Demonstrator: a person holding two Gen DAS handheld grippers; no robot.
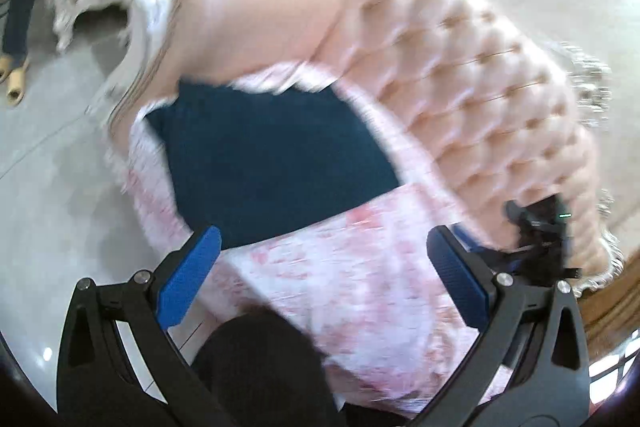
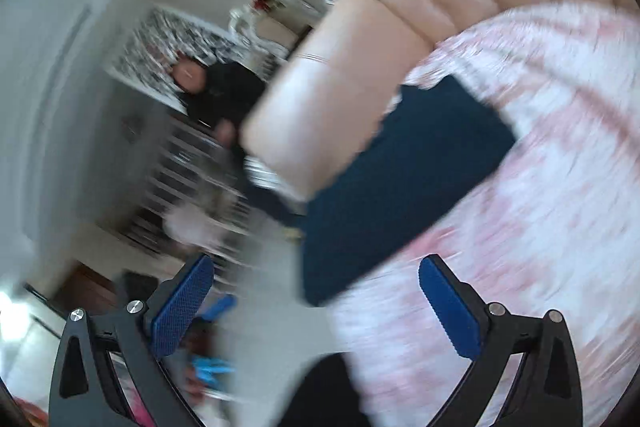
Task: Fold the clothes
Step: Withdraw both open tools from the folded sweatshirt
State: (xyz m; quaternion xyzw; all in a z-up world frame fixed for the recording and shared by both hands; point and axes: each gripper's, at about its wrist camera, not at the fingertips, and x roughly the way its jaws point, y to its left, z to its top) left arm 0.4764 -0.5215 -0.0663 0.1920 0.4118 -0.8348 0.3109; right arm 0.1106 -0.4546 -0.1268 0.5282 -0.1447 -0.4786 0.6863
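A dark blue garment (image 1: pixel 272 163) lies flat on a pink-and-white patterned cover (image 1: pixel 360 267) on the sofa seat. In the right wrist view the same dark blue garment (image 2: pixel 392 187) lies on the cover (image 2: pixel 540 167), reaching to the seat's edge. My left gripper (image 1: pixel 320 263) is open above the cover, just short of the garment's near edge, with nothing between its blue pads. My right gripper (image 2: pixel 316 295) is also open and empty, hovering off the garment's corner. The other gripper (image 1: pixel 540 231) shows as a black shape at the right of the left wrist view. Both views are motion-blurred.
A pink tufted sofa back (image 1: pixel 480 67) and a padded armrest (image 1: pixel 248 15) with silver carved trim border the seat. Pale floor (image 1: pixel 60 187) lies to the left. A person's legs (image 1: pixel 20 7) stand at the far left. A seated person (image 2: pixel 216 95) is beyond the armrest.
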